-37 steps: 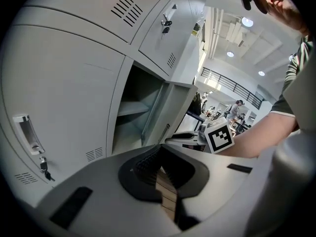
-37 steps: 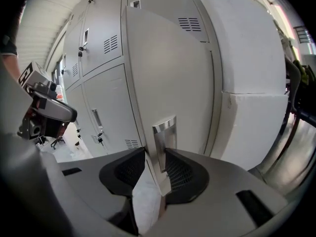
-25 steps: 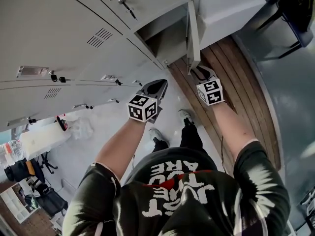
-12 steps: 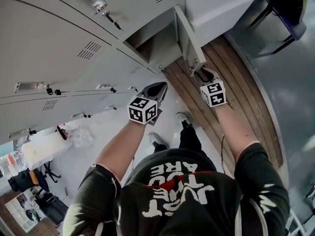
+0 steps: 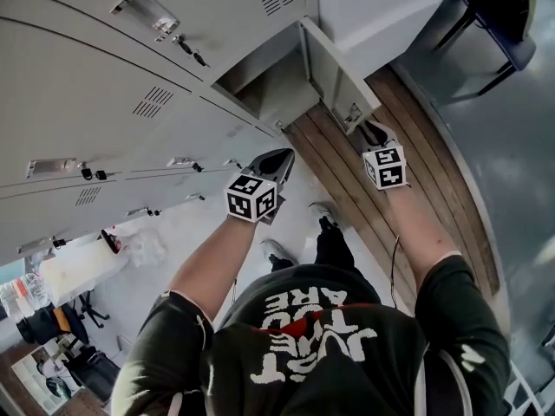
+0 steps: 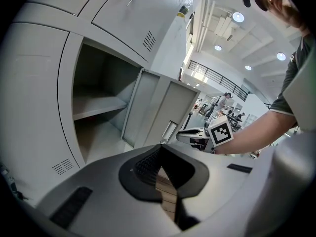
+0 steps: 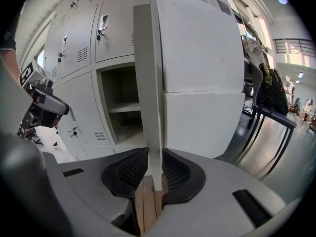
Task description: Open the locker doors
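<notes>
The words "JUST" and "ARE" are legible on the person's shirt (image 5: 303, 323). The locker door (image 5: 334, 68) is found partly open. Its free edge is gripped by the fingers (image 7: 129, 171) of the right gripper (image 5: 371, 133), which have just been closing on it, arm outstretched. The left gripper (image 5: 279, 156) is pointed downward, fingers closed, empty.

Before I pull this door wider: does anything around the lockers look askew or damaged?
Nothing stands out. The open locker door hangs straight, its edge between the jaws of the right gripper, which have just been closing on it. The compartment behind it shows only a shelf, and the neighbouring doors sit flush and shut.
</notes>
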The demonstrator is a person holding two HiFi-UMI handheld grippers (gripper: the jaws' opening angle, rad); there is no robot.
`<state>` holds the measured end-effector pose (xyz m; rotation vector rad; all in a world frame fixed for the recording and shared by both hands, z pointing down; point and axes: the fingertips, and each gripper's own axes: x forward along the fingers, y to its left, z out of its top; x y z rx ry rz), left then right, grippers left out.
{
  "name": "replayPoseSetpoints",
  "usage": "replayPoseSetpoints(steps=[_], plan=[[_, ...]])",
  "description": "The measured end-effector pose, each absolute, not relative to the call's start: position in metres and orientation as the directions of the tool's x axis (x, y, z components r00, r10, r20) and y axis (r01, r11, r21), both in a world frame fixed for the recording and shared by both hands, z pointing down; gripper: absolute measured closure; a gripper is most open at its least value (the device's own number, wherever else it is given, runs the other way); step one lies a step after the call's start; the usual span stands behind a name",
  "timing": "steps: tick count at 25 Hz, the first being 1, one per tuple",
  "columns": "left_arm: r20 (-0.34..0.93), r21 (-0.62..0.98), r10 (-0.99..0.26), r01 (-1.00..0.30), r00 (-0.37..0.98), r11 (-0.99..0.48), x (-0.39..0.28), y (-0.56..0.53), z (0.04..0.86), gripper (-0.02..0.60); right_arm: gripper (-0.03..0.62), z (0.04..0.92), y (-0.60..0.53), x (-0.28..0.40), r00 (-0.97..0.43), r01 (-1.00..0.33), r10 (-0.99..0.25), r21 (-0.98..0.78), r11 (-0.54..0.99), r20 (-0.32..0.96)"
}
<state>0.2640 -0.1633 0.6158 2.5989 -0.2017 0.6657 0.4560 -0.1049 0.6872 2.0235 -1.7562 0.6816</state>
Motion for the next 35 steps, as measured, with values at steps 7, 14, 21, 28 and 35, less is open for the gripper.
replayPoseSetpoints(steps=[7,14,21,28,35], plan=[[0.492,0.388,-0.027,-0.246,0.87,-0.888,0.268,-0.166,0.617,0.574,0.531,0.686,-0.101,0.503,0.203,-0.974,-0.777,0.042,-0.222,0.595],[0.5,0.388,-0.029,-0.254,0.866,-0.886,0.271,-0.171,0.619,0.574,0.534,0.685,-0.104,0.537,0.256,-0.961,-0.756,0.077,-0.265,0.602],[0.501,0.392,-0.041,-0.269,0.864,-0.88,0.273,-0.175,0.618,0.574,0.536,0.685,-0.107,0.555,0.28,-0.951,-0.741,0.074,-0.299,0.611],[0.506,0.403,-0.086,-0.323,0.858,-0.856,0.261,-0.18,0.612,0.574,0.534,0.688,-0.102,0.557,0.254,-0.948,-0.735,0.01,-0.319,0.629],[0.505,0.406,-0.159,-0.396,0.848,-0.824,0.234,-0.186,0.6,0.574,0.534,0.714,-0.064,0.52,0.17,-0.958,-0.674,-0.041,-0.285,0.719]])
